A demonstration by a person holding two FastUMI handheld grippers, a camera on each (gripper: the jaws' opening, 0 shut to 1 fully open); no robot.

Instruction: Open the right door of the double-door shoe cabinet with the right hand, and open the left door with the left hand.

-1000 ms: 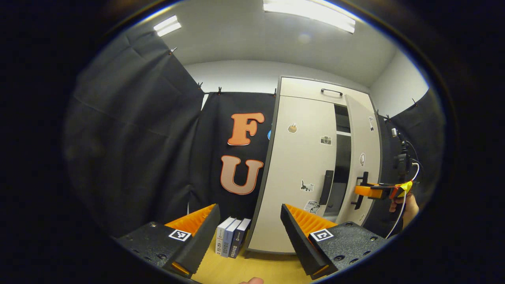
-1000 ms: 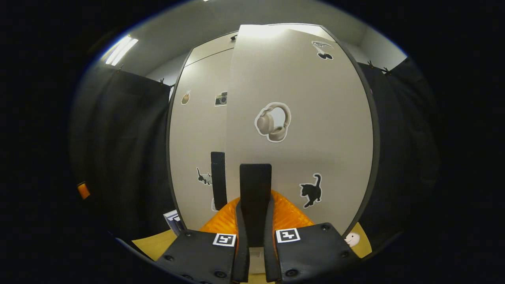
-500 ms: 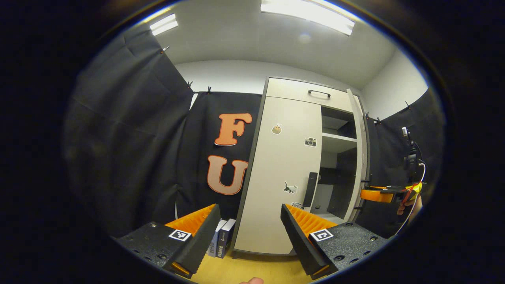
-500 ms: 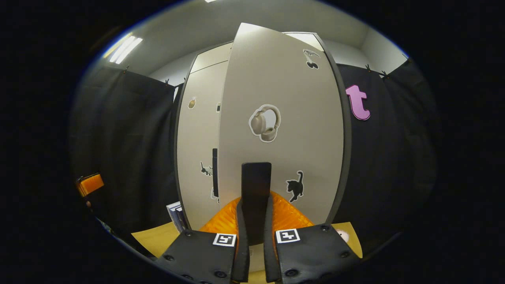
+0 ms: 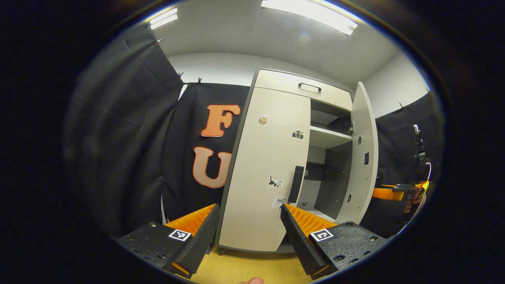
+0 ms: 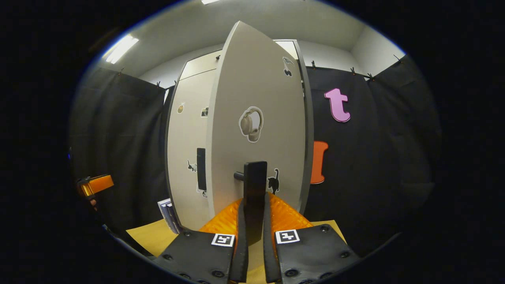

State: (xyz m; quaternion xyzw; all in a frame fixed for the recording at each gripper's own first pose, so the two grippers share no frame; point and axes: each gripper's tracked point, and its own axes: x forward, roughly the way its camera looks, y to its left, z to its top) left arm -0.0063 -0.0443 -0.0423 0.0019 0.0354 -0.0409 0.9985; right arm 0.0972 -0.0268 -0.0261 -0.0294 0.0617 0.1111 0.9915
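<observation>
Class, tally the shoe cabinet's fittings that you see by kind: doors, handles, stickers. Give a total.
Doors: 2 (left door, right door)
Handles: 3 (left door handle, right door handle, drawer handle)
Stickers in sight: 7 (4 on the left door, 3 on the right)
Total: 12

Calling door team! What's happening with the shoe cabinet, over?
Right gripper shut on right door handle, right door swung wide. Left gripper open, left door closed.
</observation>
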